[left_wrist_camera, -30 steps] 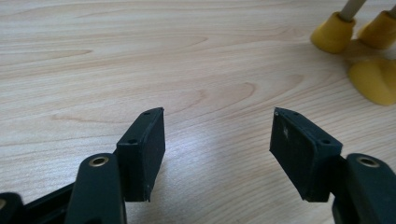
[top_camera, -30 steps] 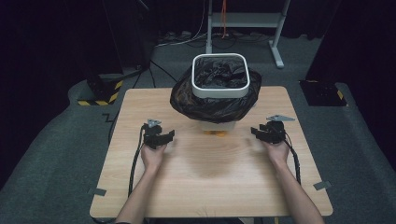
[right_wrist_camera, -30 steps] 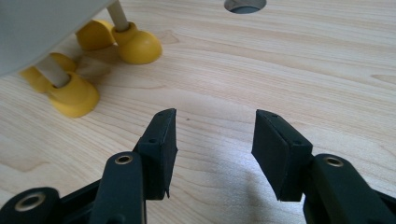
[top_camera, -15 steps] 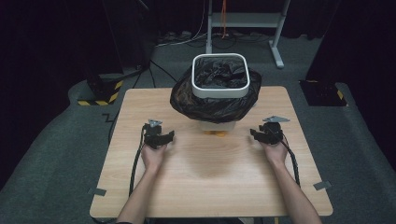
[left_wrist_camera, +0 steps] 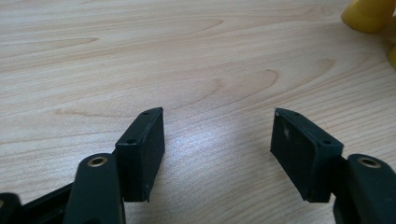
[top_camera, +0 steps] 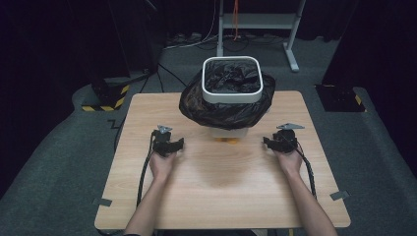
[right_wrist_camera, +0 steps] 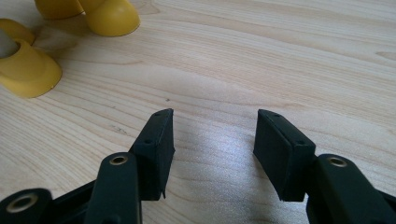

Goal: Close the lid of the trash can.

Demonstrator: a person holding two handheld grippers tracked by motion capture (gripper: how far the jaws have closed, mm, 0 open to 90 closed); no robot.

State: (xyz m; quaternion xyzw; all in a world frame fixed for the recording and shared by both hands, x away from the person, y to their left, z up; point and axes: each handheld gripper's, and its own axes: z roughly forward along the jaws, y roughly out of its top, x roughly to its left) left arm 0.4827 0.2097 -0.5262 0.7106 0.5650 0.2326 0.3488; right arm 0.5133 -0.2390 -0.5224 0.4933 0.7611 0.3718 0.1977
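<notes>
A: Since the desk (top_camera: 221, 196) is the biggest thing here, start w/ it: light wood, both forearms coming in from the near edge.

B: And the bin?

A: White square bin (top_camera: 232, 79) at the far middle of the desk, black bag (top_camera: 216, 110) lining it & bulging out below the rim. Yellow feet (right_wrist_camera: 28, 70) under it, just in front.

B: Grippers?

A: Left gripper (top_camera: 172, 146) sits on the desk left of the bin, right gripper (top_camera: 272, 143) on the right, both well apart from it, pointing inward.

B: Jaws?

A: Left jaws spread, nothing btwn them, bare wood in the gap. Right jaws spread too & just been opening a bit wider, nothing btwn them either
</notes>
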